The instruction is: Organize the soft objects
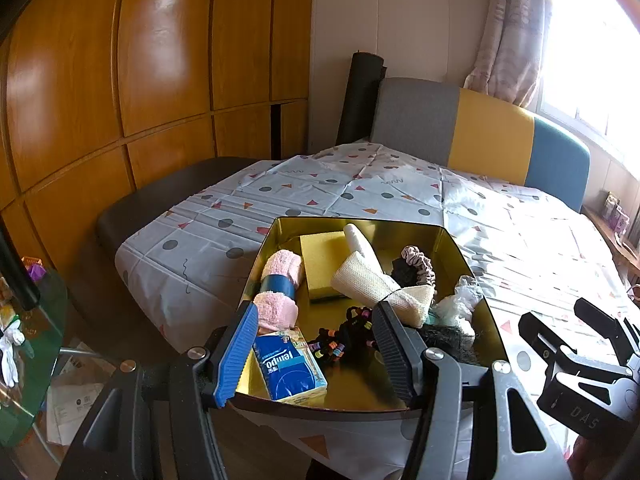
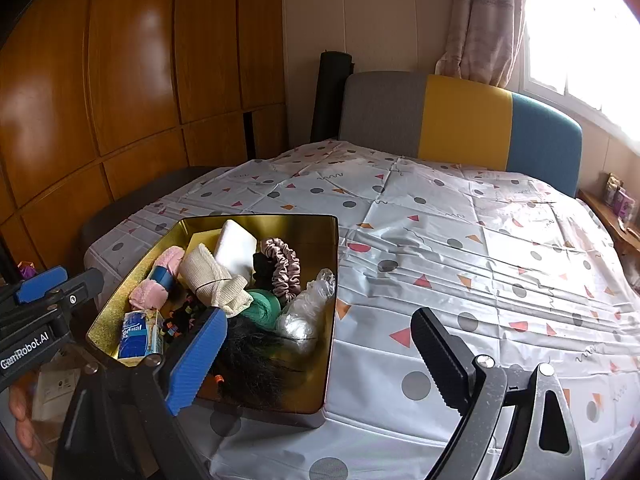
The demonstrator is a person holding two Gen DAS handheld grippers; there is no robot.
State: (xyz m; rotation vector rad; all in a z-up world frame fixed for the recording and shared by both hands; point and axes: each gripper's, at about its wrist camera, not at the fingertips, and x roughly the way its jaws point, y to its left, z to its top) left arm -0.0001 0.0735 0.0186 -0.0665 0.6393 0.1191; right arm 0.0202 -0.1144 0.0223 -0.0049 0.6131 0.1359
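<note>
I see the soft things, like the rolled pink towel, all piled in the shiny gold tin box on the bed, both my claws wide and holding nothing.

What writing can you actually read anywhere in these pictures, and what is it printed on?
"Tempo": blue tissue pack in the gold tin; its smaller print is unreadable.
"DAS": right gripper body, left wrist view.
"GenRobot.AI": left gripper body, right wrist view.
Papers on the floor: too small to read.
</note>
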